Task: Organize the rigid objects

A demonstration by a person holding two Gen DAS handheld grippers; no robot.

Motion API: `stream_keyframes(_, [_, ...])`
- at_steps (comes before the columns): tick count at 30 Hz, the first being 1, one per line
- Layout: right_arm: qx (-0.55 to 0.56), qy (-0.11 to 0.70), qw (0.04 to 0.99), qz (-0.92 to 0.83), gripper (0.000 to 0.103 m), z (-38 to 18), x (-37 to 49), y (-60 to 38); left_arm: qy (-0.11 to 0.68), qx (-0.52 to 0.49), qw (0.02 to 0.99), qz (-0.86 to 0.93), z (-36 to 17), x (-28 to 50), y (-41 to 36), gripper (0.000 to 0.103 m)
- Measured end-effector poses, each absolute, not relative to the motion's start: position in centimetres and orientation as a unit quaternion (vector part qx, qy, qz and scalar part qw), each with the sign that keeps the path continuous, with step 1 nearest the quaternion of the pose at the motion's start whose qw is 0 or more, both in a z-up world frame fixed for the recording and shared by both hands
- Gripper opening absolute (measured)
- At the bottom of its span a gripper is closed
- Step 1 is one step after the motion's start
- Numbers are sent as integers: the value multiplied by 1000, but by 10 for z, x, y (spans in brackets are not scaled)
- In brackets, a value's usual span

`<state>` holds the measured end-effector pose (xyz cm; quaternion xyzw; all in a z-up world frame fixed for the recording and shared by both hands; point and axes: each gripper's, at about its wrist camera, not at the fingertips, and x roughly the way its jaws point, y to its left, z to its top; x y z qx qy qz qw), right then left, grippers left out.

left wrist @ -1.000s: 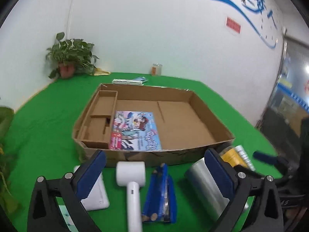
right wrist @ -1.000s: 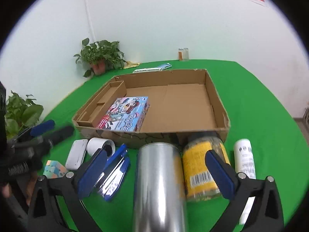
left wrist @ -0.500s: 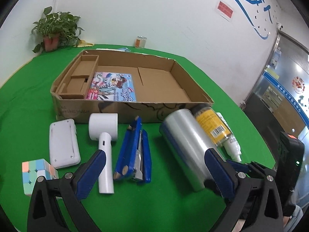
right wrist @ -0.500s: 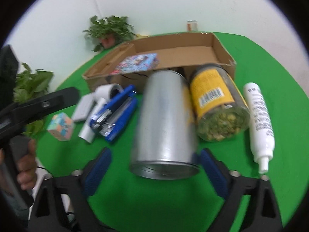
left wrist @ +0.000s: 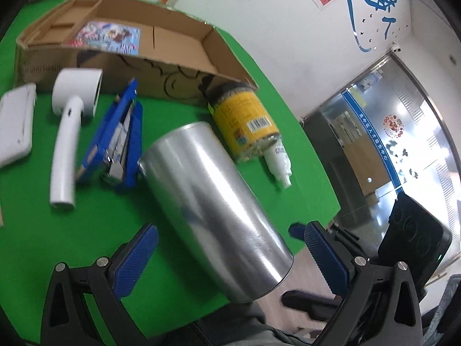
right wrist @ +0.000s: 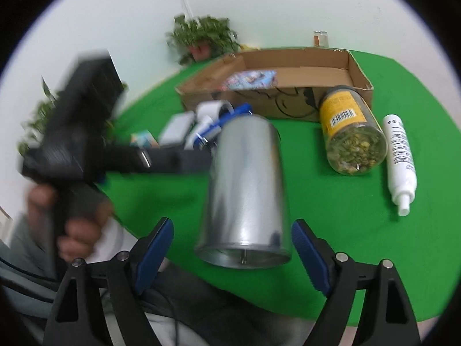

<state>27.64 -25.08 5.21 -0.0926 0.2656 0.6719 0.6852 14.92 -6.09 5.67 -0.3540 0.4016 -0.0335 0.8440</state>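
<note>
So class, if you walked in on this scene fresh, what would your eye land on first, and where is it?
The big shiny metal can lying on its side on the green table, nearest the cameras. To its right lies a yellow-labelled jar beside a white bottle. Behind them stands a shallow cardboard box with a colourful packet inside.

Lighting's bright and even, probably overhead, with barely any shadows on the green desk. The metal can catches streaky glare. Heavy fisheye bending and black corners in both views. The right wrist view is smeared, especially the hand at left.
</note>
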Motion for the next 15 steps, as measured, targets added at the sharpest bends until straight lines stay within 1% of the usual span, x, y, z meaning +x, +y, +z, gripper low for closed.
stream_keyframes(4, [-57,305,665,679,84,53,297,-245,413,-375,830,-27,46,148,-60,101])
stream_keyframes(8, [-46,377,634,674,83,37,317,-218,424,-396,814,-17,36,148,-53,101])
stream_keyframes(9, [-49,390,627,673,80,33,317,-212,428,-397,812,-18,33,148,-52,101])
stream_keyframes(10, [-55,401,619,673,80,28,314,-207,430,-398,810,-21,32,149,-52,101])
stream_keyframes(14, [-83,396,625,668,82,31,290,-193,440,-420,793,-31,23,146,-52,101])
stream_keyframes(15, [-89,396,627,665,82,32,285,-190,443,-425,789,-30,20,145,-52,100])
